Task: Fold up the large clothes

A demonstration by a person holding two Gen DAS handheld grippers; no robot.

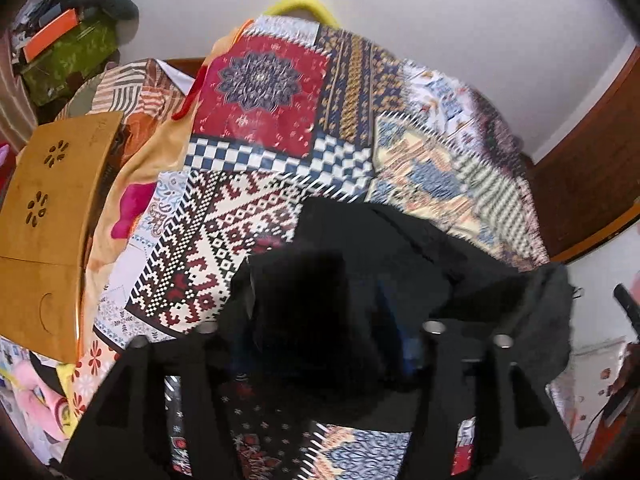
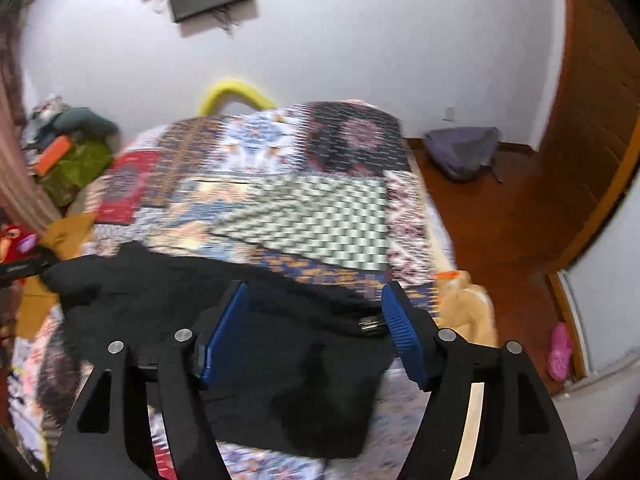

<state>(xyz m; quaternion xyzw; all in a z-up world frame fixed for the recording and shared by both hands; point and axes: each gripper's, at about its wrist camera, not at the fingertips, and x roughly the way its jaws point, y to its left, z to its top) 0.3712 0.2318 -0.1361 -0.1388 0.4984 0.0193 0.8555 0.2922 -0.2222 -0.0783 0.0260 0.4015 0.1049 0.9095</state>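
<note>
The left hand-held gripper (image 1: 320, 344) pinches a bunched fold of the black garment (image 1: 400, 264), low in the frame over the patchwork bed (image 1: 280, 120). The right hand-held gripper (image 2: 314, 332) is spread wide above the garment's near edge. The bed's upper half is bare quilt.

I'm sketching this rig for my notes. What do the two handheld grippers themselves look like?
The right gripper has matte black angular arms with triangular cut-outs, round silver pivot pins, and two ribbed blue finger pads. The left gripper shows the same black arms and silver pins; black cloth hides its pads. No cables or sleeves show.
</note>
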